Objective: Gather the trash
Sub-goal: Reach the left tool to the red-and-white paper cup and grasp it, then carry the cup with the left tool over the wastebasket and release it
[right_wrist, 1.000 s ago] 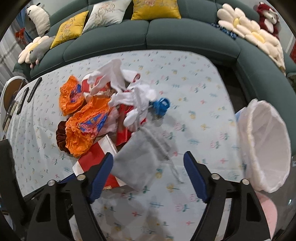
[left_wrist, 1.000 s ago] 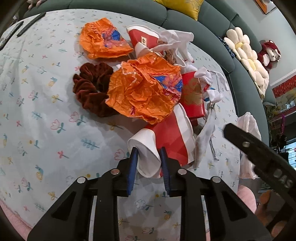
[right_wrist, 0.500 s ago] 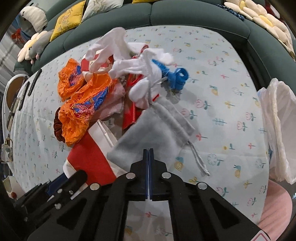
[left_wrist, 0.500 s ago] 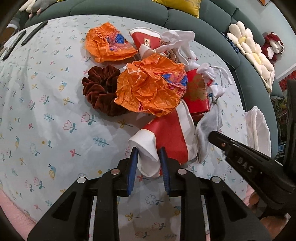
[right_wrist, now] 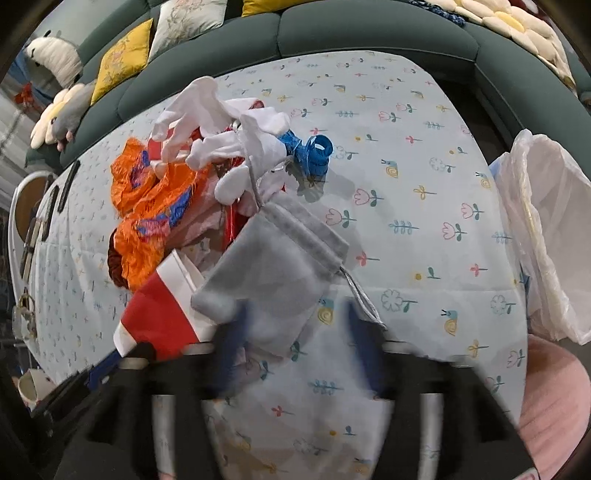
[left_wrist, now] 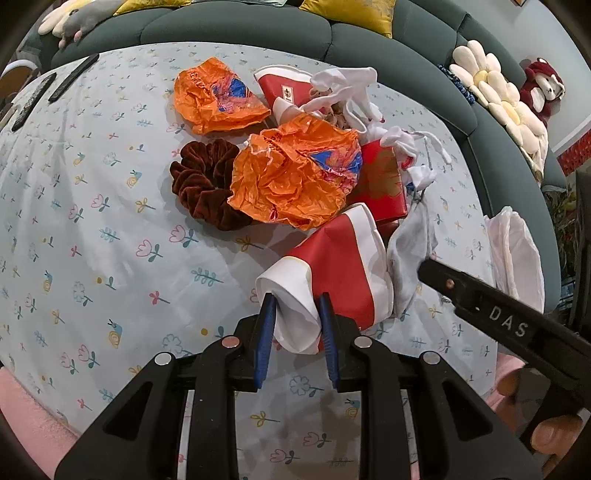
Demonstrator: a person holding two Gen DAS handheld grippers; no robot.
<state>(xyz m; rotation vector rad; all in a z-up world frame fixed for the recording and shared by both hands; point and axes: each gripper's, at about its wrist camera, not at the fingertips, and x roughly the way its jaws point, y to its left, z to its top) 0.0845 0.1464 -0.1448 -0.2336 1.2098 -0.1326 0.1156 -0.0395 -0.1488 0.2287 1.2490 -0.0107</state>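
My left gripper (left_wrist: 295, 325) is shut on the white rim of a crushed red-and-white paper cup (left_wrist: 332, 266), which lies at the near edge of a trash heap. In the right wrist view my right gripper (right_wrist: 295, 332) is motion-blurred and its jaws are opening. The lower end of a grey drawstring pouch (right_wrist: 273, 266) lies between its fingers, and the pads stand clear of it. The same cup (right_wrist: 159, 314) shows to the left of the pouch. The right gripper's black arm (left_wrist: 480, 310) crosses the left wrist view beside the pouch (left_wrist: 406, 258).
The heap on the flowered tablecloth (left_wrist: 92, 240) holds two orange crumpled bags (left_wrist: 295, 181), a dark red scrunchie (left_wrist: 207, 181), white gloves (right_wrist: 229, 147), a red packet (left_wrist: 380, 184) and a blue ribbon (right_wrist: 310, 155). A white-lined bin (right_wrist: 546, 240) stands at the right edge. A green sofa (right_wrist: 369, 33) curves behind.
The right gripper was wide, snapped shut, and now stands open again, lower and closer over the grey pouch. The left gripper keeps its grip on the cup.
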